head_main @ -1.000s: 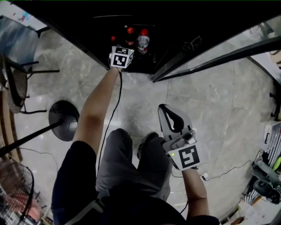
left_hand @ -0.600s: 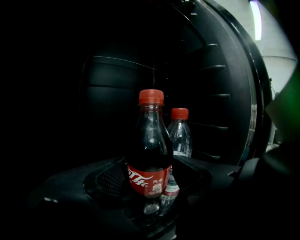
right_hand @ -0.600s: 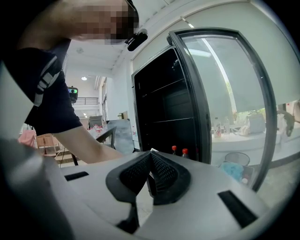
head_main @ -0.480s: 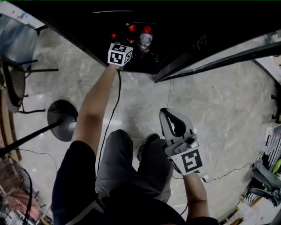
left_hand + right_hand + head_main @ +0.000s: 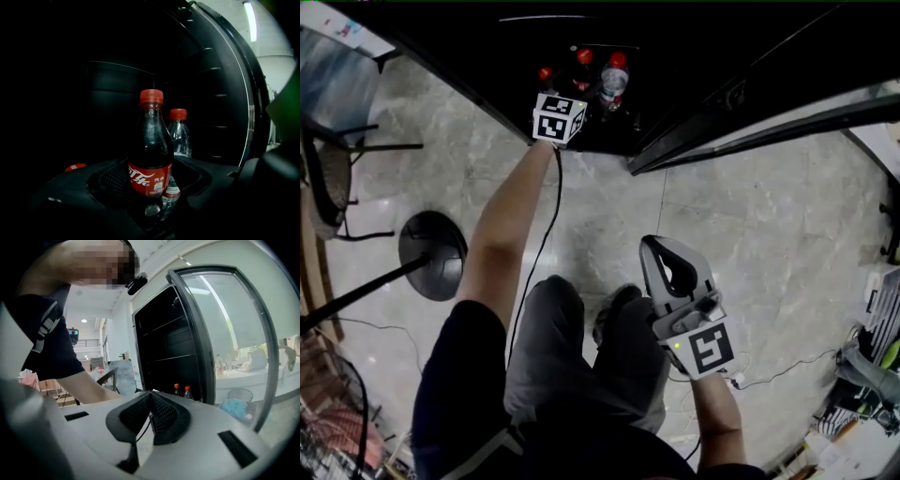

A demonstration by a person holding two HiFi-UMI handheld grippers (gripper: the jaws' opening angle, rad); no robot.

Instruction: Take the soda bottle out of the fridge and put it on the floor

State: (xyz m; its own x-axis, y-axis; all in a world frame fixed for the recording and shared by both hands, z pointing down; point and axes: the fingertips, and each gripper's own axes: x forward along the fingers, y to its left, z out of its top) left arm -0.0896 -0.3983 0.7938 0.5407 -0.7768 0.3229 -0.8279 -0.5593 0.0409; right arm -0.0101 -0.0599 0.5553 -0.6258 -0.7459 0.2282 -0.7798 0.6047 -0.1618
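The left tool [image 5: 152, 174] is stretched forward into the dark fridge [image 5: 469, 47], at its lowest level. Its jaws stand wide apart, and the soda bottle [image 5: 150, 150] stands upright in the gap between them. A sliver of space shows between the bottle and the jaw on its right, so the tool surrounds the bottle without clearly clamping it. The bottle has a red cap, dark contents and a red label, and its foot is hidden behind the tool's body.

Just behind the soda bottle, a little to the tool's right, stands a clear water bottle [image 5: 180, 136], also red-capped. Off to the tool's left, low beside the left jaw, only the red cap [image 5: 75, 167] of a third bottle peeks out.

The right tool [image 5: 656, 246] is held back from the fridge, low over the pale marbled floor [image 5: 750, 216], next to the person's bent leg [image 5: 572, 347]. Its jaws are pressed together with nothing between them. They point toward the fridge's open glass door [image 5: 769, 117], which swings out ahead of this tool and to its right.
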